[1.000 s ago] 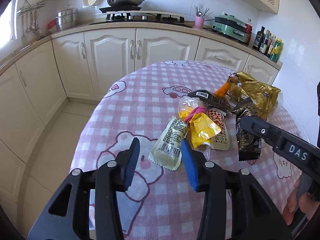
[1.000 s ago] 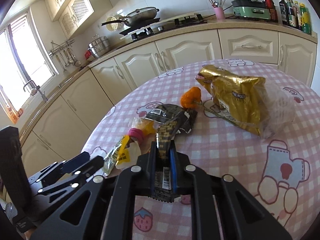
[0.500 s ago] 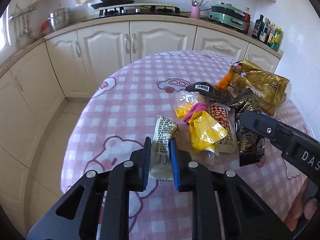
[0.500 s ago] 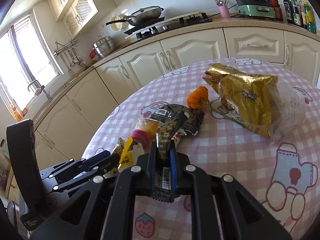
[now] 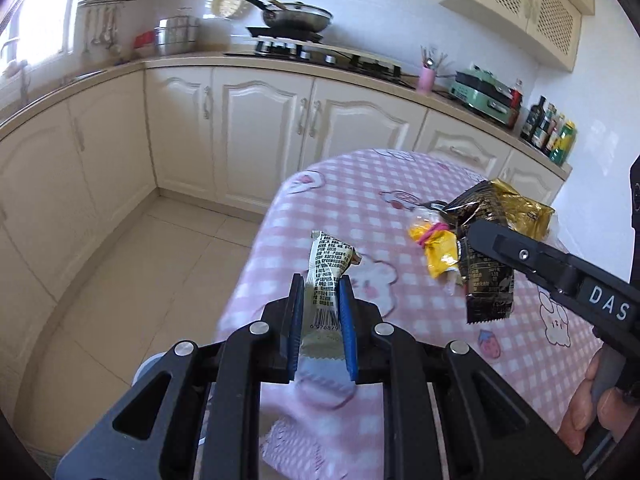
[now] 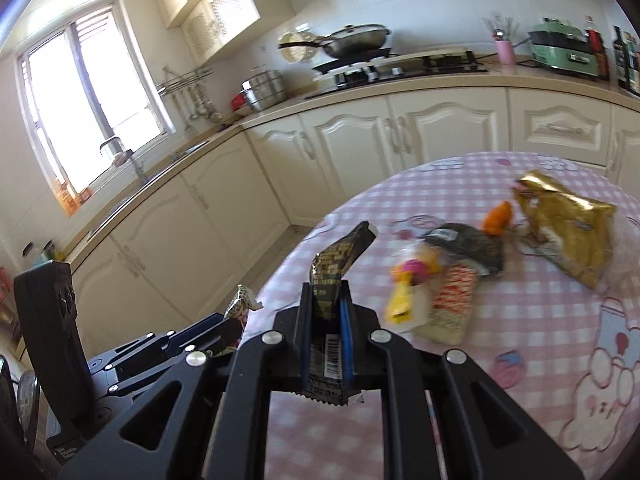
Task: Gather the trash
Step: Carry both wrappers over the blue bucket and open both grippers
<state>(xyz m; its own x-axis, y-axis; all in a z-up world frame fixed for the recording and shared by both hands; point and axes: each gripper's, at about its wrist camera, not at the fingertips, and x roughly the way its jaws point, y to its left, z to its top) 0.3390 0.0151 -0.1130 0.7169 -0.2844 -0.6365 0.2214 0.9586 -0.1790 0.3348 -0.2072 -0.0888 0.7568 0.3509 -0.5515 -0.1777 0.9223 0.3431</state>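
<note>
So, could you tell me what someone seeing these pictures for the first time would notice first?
Probably the two wrappers pinched and lifted off the table: a pale wrapper upright in the left gripper, and a dark wrapper in the right gripper. Next comes the trash left on the pink checked tablecloth, chiefly the crumpled gold bag at the far side, with a yellow wrapper nearer the grippers.

Bright window daylight (motion blur, fisheye)
</note>
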